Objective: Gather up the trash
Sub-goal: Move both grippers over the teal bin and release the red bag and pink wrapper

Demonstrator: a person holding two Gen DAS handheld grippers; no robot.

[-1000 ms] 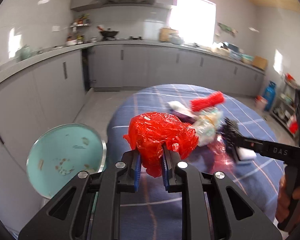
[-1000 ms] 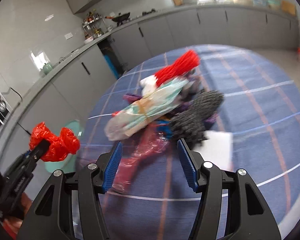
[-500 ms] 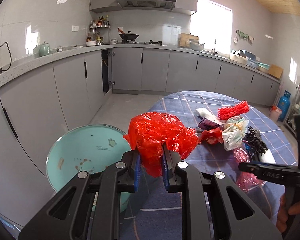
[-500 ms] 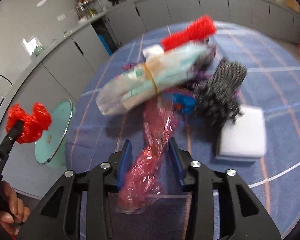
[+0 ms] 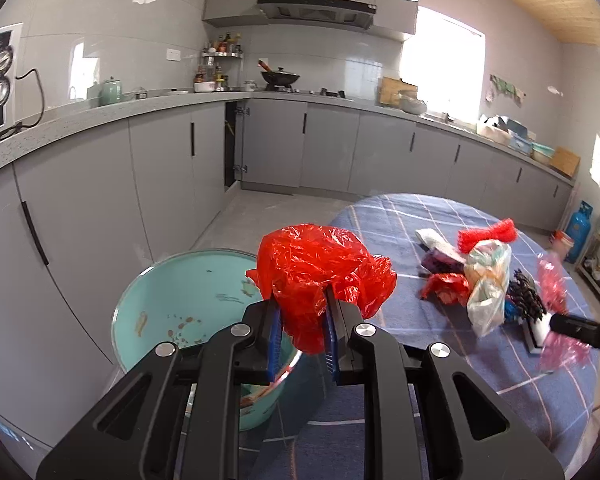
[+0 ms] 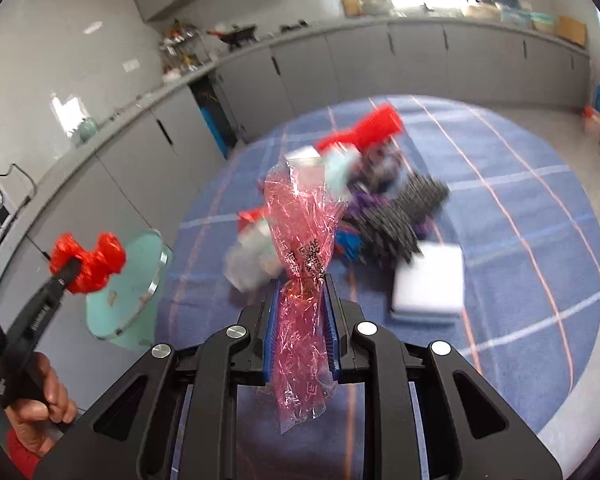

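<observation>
My left gripper (image 5: 300, 300) is shut on a crumpled red plastic bag (image 5: 320, 264), held over the rim of a teal bin (image 5: 180, 300) beside the table. The right wrist view shows that same red bag (image 6: 96, 258) at far left above the bin (image 6: 128, 280). My right gripper (image 6: 299, 284) is closing its jaws on a crinkly pink clear wrapper (image 6: 300, 216); the blue pads press it and it hangs lifted above the trash pile. In the left wrist view the pink wrapper (image 5: 560, 354) shows at far right.
A round table with a blue plaid cloth (image 6: 520, 240) bears a pile: red mesh (image 6: 376, 124), black mesh scrubber (image 6: 408, 208), white sponge (image 6: 428, 284), a clear bag (image 5: 486, 280). Grey kitchen cabinets (image 5: 100, 208) run behind. A hand (image 6: 44, 404) holds the left gripper.
The right gripper's jaws went from wide apart to pinched on the pink wrapper and lifted it off the cloth. The left gripper carried the red bag leftward toward the bin.
</observation>
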